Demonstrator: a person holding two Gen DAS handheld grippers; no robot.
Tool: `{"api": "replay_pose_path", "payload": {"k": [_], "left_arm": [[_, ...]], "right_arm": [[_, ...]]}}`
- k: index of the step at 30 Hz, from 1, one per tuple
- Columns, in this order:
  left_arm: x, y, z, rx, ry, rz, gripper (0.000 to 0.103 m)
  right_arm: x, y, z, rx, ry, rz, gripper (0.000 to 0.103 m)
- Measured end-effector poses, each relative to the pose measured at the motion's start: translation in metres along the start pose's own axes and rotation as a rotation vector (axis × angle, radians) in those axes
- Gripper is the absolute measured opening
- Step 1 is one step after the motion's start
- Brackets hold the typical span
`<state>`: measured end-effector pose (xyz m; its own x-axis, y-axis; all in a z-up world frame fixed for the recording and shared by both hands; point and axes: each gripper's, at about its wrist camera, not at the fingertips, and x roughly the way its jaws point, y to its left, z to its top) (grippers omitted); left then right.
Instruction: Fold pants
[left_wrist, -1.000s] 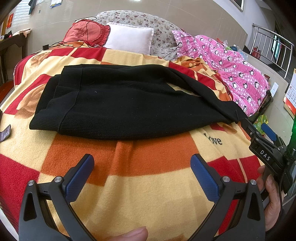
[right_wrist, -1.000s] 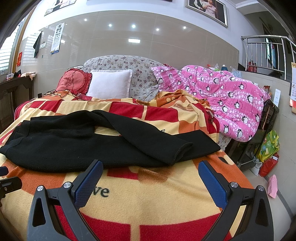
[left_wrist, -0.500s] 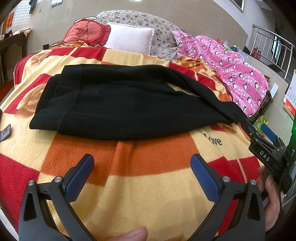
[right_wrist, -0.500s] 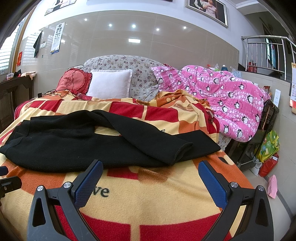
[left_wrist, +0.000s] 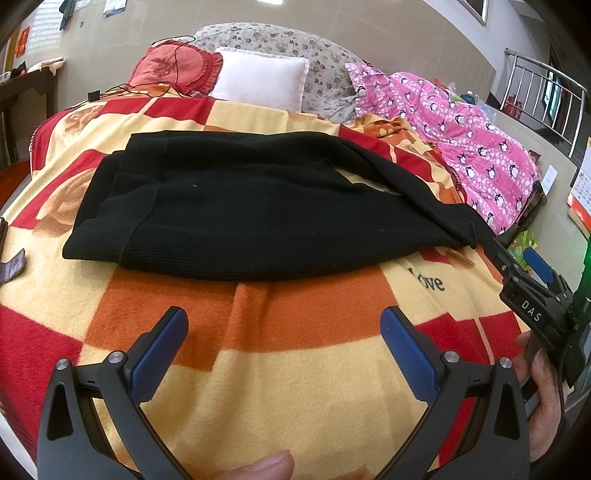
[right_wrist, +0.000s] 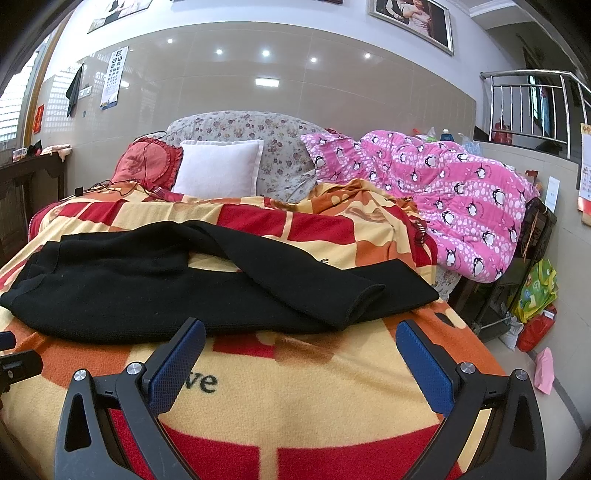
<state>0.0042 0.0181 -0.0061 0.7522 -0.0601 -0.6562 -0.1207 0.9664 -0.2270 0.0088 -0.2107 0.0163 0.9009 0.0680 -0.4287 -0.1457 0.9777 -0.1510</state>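
The left tool (left_wrist: 283, 332) hovers with its blue-padded fingers (left_wrist: 159, 349) spread wide apart, nothing between them. The right tool (right_wrist: 301, 347) is likewise spread wide and empty, a hand (left_wrist: 545, 387) gripping its handle.

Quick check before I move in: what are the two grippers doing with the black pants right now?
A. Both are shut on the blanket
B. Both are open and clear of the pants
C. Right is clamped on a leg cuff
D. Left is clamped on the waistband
B: the left gripper and right gripper both have jaws spread wide over the blanket, short of the black pants.
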Motion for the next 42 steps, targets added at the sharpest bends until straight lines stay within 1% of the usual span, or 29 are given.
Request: {"api": "replay_pose_path", "payload": {"k": [2, 4, 7, 10, 13, 17, 18, 21, 24, 27, 30, 33, 36, 39, 42], "left_arm": [[-0.002, -0.005, 0.001, 0.01, -0.022, -0.015, 0.103], [-0.006, -0.009, 0.0, 0.033, -0.046, -0.047, 0.103], [-0.008, -0.019, 0.0, 0.055, -0.044, -0.109, 0.103], [-0.003, -0.023, 0.002, 0.048, -0.007, -0.123, 0.103], [-0.001, -0.023, 0.004, 0.037, 0.002, -0.14, 0.103], [0.004, -0.024, 0.003, 0.018, 0.019, -0.128, 0.103], [0.005, -0.02, 0.003, 0.01, 0.025, -0.135, 0.103], [0.003, -0.016, 0.002, -0.004, 0.017, -0.148, 0.103], [0.0, -0.015, -0.001, 0.002, 0.015, -0.19, 0.103], [-0.002, -0.017, -0.002, 0.005, 0.005, -0.195, 0.103], [-0.007, -0.009, -0.003, -0.021, -0.023, -0.211, 0.103], [-0.013, -0.007, -0.003, -0.027, -0.071, -0.193, 0.103], [-0.021, -0.01, -0.004, -0.006, -0.128, -0.185, 0.103], [-0.032, -0.014, -0.007, 0.018, -0.2, -0.193, 0.103], [-0.036, -0.018, -0.006, 0.054, -0.215, -0.188, 0.103]], "right_arm": [[0.0, -0.002, 0.0, 0.005, -0.001, -0.001, 0.103], [-0.001, -0.004, 0.0, 0.009, -0.002, -0.002, 0.103], [-0.001, -0.005, 0.0, 0.008, -0.003, -0.003, 0.103], [-0.001, -0.005, 0.0, 0.007, -0.002, -0.003, 0.103], [-0.001, -0.006, 0.0, 0.008, -0.002, -0.003, 0.103], [-0.001, -0.006, 0.0, 0.005, -0.001, -0.003, 0.103], [-0.001, -0.006, 0.0, 0.003, -0.001, -0.004, 0.103], [-0.002, -0.005, 0.0, 0.0, 0.0, -0.005, 0.103], [-0.002, -0.005, -0.001, 0.0, 0.0, -0.006, 0.103], [-0.002, -0.004, -0.001, -0.001, 0.001, -0.006, 0.103], [-0.002, -0.004, -0.001, 0.0, 0.0, -0.006, 0.103], [-0.002, -0.004, -0.001, -0.001, 0.0, -0.006, 0.103], [-0.002, -0.004, -0.001, -0.001, 0.0, -0.006, 0.103], [-0.002, -0.004, -0.001, 0.0, 0.0, -0.006, 0.103], [-0.002, -0.004, -0.001, -0.001, 0.0, -0.007, 0.103]]}}
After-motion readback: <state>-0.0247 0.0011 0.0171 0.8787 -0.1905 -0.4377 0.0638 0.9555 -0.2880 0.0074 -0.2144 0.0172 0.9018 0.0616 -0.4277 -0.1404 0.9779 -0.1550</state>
